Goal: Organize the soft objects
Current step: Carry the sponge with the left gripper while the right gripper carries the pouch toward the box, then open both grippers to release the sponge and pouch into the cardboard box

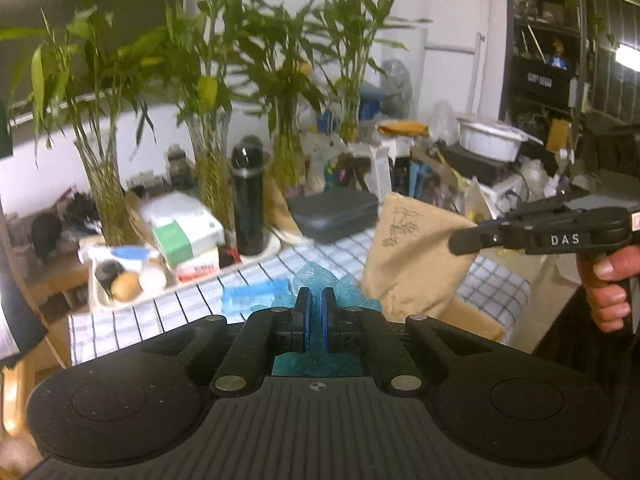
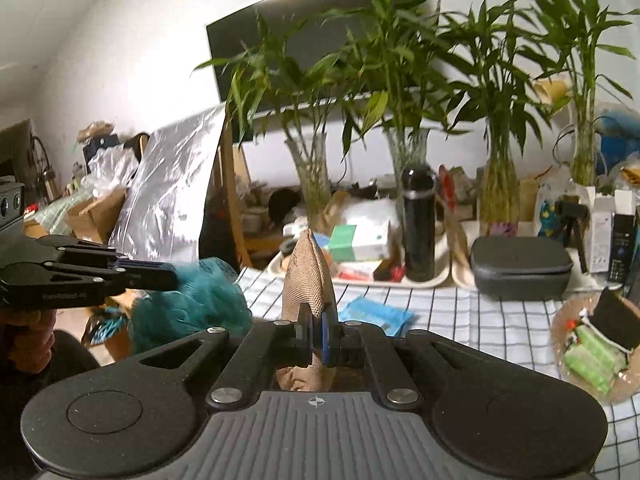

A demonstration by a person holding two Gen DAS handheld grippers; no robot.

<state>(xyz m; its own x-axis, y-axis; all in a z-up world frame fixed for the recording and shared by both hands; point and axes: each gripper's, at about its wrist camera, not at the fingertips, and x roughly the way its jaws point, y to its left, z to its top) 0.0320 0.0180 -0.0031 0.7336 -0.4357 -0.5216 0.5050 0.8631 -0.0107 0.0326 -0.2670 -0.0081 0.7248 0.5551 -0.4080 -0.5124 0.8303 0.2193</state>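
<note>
My left gripper [image 1: 316,300] is shut on a teal mesh bath puff [image 1: 314,276], which bulges out ahead of and below the pads. From the right wrist view the puff [image 2: 200,304] hangs off the left gripper [image 2: 172,276] just left of the table's edge. My right gripper [image 2: 317,312] is shut on a beige cloth pouch [image 2: 308,272] that stands up between its fingers. The left wrist view shows the pouch [image 1: 412,256] hanging from the right gripper [image 1: 460,242], with a hand on its handle. A blue packet [image 2: 376,314] lies flat on the checked tablecloth [image 2: 480,320].
Along the back of the table stand glass vases of bamboo [image 2: 496,184], a black flask [image 2: 418,224], a dark grey case [image 2: 520,264] and a tray of boxes [image 2: 360,252]. A wicker basket [image 2: 576,384] with green items sits at the right front.
</note>
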